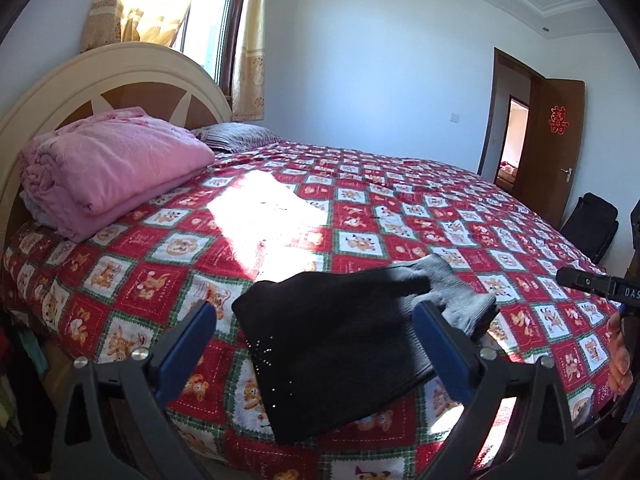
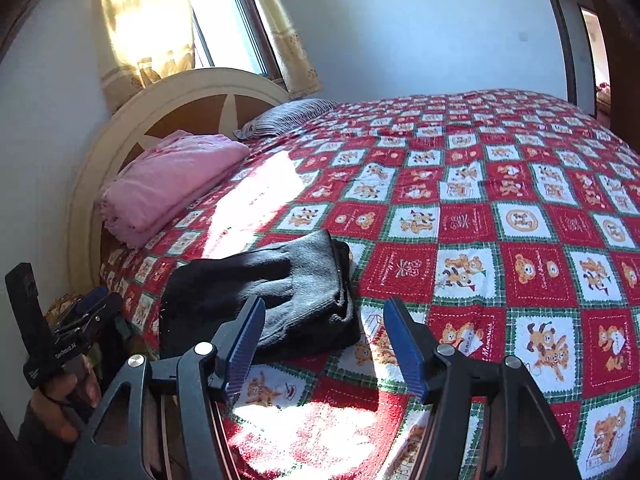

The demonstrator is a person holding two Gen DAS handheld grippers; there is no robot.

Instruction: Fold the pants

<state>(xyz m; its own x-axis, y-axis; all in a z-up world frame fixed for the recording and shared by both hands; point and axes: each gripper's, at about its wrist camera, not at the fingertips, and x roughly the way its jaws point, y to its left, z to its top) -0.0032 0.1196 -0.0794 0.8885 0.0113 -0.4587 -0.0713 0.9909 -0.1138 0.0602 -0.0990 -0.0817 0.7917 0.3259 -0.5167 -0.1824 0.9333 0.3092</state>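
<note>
The black pants lie folded into a compact bundle near the front edge of the bed, with their grey inner lining turned up on the right side. They also show in the right wrist view. My left gripper is open, its blue fingers on either side of the bundle above it, holding nothing. My right gripper is open and empty, just in front of the bundle's right end. The left gripper also shows at the left edge of the right wrist view.
The bed has a red, white and green patchwork cover. A folded pink blanket lies by the headboard, with a striped pillow beyond it. An open brown door and a black bag stand at the far right.
</note>
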